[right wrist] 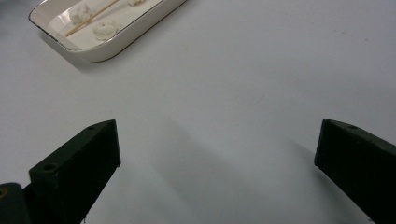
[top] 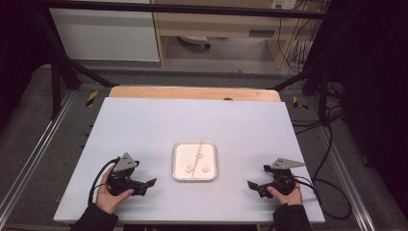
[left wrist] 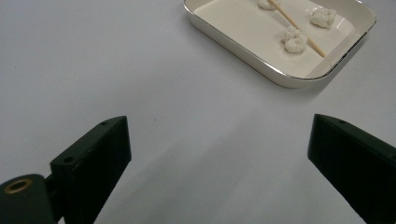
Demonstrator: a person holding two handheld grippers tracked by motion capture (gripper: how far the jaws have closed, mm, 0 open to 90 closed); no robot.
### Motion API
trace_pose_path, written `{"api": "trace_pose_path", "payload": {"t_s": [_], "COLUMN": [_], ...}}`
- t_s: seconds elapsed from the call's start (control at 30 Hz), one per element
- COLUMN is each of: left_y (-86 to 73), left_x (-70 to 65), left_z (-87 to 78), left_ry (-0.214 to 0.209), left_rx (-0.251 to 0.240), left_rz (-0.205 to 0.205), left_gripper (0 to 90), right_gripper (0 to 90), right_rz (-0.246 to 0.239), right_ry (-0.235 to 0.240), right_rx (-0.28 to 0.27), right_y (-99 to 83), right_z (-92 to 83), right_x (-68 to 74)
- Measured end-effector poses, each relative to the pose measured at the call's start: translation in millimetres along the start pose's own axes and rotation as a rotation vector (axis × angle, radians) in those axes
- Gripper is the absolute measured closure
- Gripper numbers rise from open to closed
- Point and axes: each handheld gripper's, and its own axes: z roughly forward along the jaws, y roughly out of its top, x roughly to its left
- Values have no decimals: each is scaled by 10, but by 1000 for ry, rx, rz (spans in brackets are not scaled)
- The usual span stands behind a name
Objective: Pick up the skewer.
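**Inspector:** State the step in hand.

**Assistant:** Judged from position, this is the approach stage. The left gripper (top: pixel 144 185) and right gripper (top: pixel 257 186) both rest low on the white tabletop (top: pixel 144 125), one on each side of the tray (top: pixel 194 178), apart from it and angled inward toward it. Nothing has been picked up.

**Inspector:** Location of the work items?

**Assistant:** All inside the shallow cream tray at the centre of the table. A thin wooden skewer (left wrist: pixel 299 30) lies diagonally across it. Three small white lumps sit with it: one (left wrist: pixel 295 40) touching the skewer, one (left wrist: pixel 323 17) just beside it toward the tray's far side, and a third (left wrist: pixel 266 3) at the top edge of the left gripper view, partly cut off. What the lumps are made of I cannot tell; they look soft and crumbly.

**Inspector:** Condition of the jaws?

**Assistant:** Both pairs are spread wide, with bare tabletop between them. Neither holds or touches anything.

**Inspector:** Requirement for the next move?

**Assistant:** In my judgement, one gripper must travel in over the tray rim and close narrowly on the skewer, which lies flat and offers little to grasp; the other should take a lump gently, since it may crush.
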Motion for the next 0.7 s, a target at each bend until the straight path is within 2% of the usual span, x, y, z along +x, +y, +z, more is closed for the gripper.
{"api": "trace_pose_path", "payload": {"t_s": [0.2, 0.5, 0.7], "left_y": [70, 209, 338], "left_x": [-48, -165, -248], "left_z": [32, 77, 120], "left_ry": [-1, 0, -3], "left_rx": [9, 28, 15], "left_rz": [4, 34, 46], "left_gripper": [67, 85, 132], "right_gripper": [8, 9, 9], "right_rz": [-1, 2, 1], "right_ry": [-1, -6, -6], "right_rx": [0, 2, 3], "right_y": [0, 0, 0], "right_z": [1, 5, 5], "right_x": [-1, 2, 2]}}
